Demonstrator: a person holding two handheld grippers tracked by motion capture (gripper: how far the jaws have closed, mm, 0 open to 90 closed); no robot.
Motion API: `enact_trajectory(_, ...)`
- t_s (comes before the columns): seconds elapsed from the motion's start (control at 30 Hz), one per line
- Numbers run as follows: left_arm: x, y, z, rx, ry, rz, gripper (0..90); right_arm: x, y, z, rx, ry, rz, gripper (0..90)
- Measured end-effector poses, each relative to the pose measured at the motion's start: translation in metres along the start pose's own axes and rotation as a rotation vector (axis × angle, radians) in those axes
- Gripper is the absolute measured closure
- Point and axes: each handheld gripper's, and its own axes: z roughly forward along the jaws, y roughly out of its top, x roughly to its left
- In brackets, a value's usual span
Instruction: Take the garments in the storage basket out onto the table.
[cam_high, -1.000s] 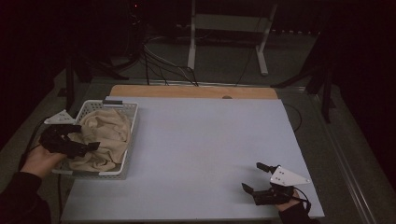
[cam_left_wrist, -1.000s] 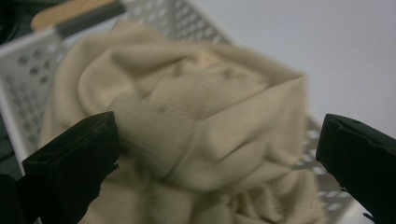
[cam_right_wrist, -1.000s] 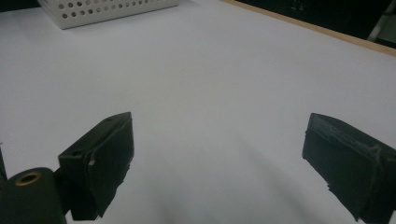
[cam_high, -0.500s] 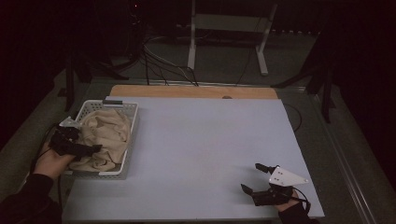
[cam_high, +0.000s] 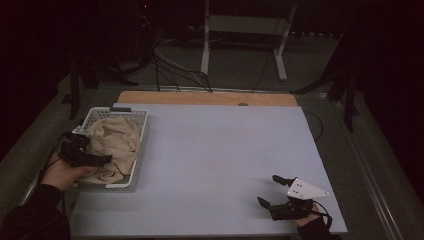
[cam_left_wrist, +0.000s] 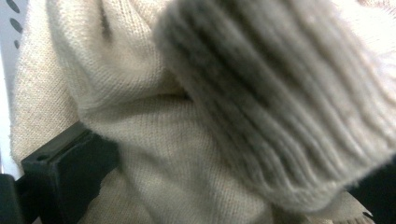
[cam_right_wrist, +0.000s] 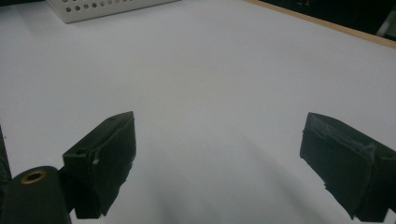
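Note:
A beige knit sweater (cam_high: 116, 139) lies bunched in a white perforated basket (cam_high: 134, 112) at the table's left. My left gripper (cam_high: 92, 150) reaches in over the basket's left side and presses into the sweater. In the left gripper view the sweater (cam_left_wrist: 154, 140) and its ribbed cuff (cam_left_wrist: 280, 102) lie between the jaws of the left gripper (cam_left_wrist: 224, 186), which stand wide apart. My right gripper (cam_high: 268, 190) rests near the front right of the table, open and holding nothing. The right gripper (cam_right_wrist: 224, 158) faces bare tabletop.
The pale table (cam_high: 215, 150) has a wooden strip (cam_high: 200, 97) along its far edge. The basket (cam_right_wrist: 107, 7) lies far ahead of the right gripper. Cables and a metal stand (cam_high: 245, 30) sit on the dark floor behind the table.
My left gripper has shifted slightly to the right, deeper into the sweater in the basket. The right gripper has stayed put.

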Motion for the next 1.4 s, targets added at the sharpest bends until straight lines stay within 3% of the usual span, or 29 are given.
enact_trajectory(0.07,-0.001,-0.001,-0.001,0.0,-0.007,0.008,16.5,0.0,0.0,0.0,0.002,-0.002,0.001,10.8)
enact_trajectory(0.13,-0.001,-0.004,-0.002,0.009,0.011,0.017,36.7,0.0,0.0,0.0,0.002,-0.003,0.0,10.8)
enact_trajectory(0.17,-0.001,-0.006,-0.005,0.015,0.033,0.034,56.1,0.0,0.0,0.001,0.002,-0.002,0.0,10.8)
enact_trajectory(0.3,0.001,-0.009,-0.009,-0.015,0.016,0.005,69.5,-0.001,0.0,0.001,0.004,-0.005,0.001,10.9)
enact_trajectory(0.43,0.002,-0.009,-0.016,-0.069,0.005,0.004,72.9,-0.001,0.0,0.001,0.001,-0.009,0.004,10.9)
enact_trajectory(0.6,-0.002,-0.009,-0.024,-0.148,0.031,0.01,74.0,-0.002,0.0,0.0,0.0,-0.012,0.013,10.9)
enact_trajectory(0.8,-0.002,-0.009,-0.031,-0.203,0.019,-0.021,74.9,-0.002,0.0,0.0,0.0,-0.013,0.014,10.9)
enact_trajectory(1.0,-0.005,-0.005,-0.05,-0.305,0.013,-0.011,75.5,-0.003,-0.001,0.0,-0.003,-0.015,0.015,10.9)
enact_trajectory(1.27,-0.006,0.0,-0.07,-0.398,-0.017,-0.028,75.9,-0.003,-0.001,-0.001,-0.004,-0.017,0.016,10.9)
enact_trajectory(1.4,-0.004,0.004,-0.087,-0.469,-0.031,-0.038,76.0,-0.003,-0.001,-0.001,-0.007,-0.019,0.016,10.9)
